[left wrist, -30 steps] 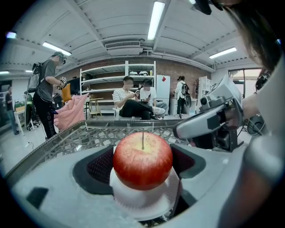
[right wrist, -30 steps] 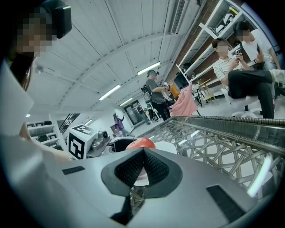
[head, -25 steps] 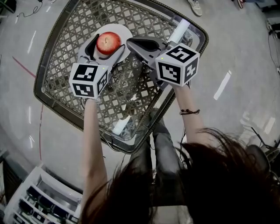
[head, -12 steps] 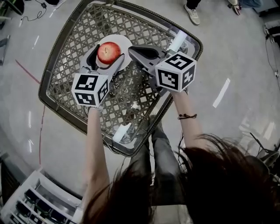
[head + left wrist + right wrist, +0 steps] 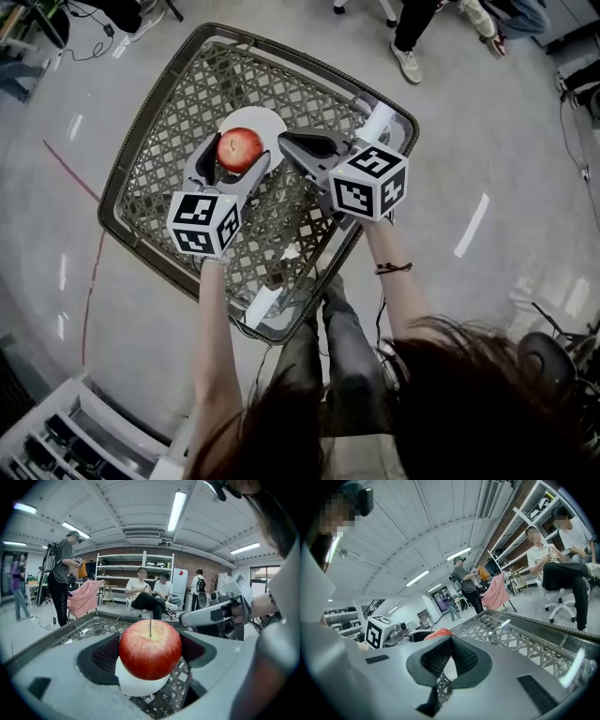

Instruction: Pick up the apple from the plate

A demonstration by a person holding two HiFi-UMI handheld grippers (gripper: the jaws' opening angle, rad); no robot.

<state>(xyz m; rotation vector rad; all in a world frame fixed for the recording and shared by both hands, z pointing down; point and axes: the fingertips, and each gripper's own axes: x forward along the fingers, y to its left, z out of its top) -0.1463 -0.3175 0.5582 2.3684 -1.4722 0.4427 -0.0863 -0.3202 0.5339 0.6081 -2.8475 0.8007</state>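
Black-and-white square markers are the print that shows, on the cube [image 5: 204, 222] of each gripper.

The apple [image 5: 241, 148] is red with a paler speckled top. It sits in the upper centre of the head view, over the lower left part of a round white plate [image 5: 269, 123]. Its stem end faces up toward the head camera. In the left gripper view the thin stem [image 5: 150, 626] stands upright at its top, so its core axis runs vertical. The fruit is near round, with no clear long side.

The left gripper [image 5: 152, 645] reaches up the frame from the lower left, with its fingers clamped on the apple. One dark ribbed pad [image 5: 105, 659] presses each flank. The plate shows just beneath the fruit in that view. I cannot tell whether the apple rests on it or hangs just clear.

The right gripper [image 5: 287, 140] lies to the right of the apple and points toward the frame's left. Its fingers are closed together on nothing, and their tip is just beside the plate's right edge. In the right gripper view a sliver of red shows behind the joined tips.

Both grippers are over a woven lattice surface [image 5: 169, 122] with a dark rim, which stands on a grey floor [image 5: 487, 122]. In the background of the left gripper view, people [image 5: 140, 595] sit before metal shelving
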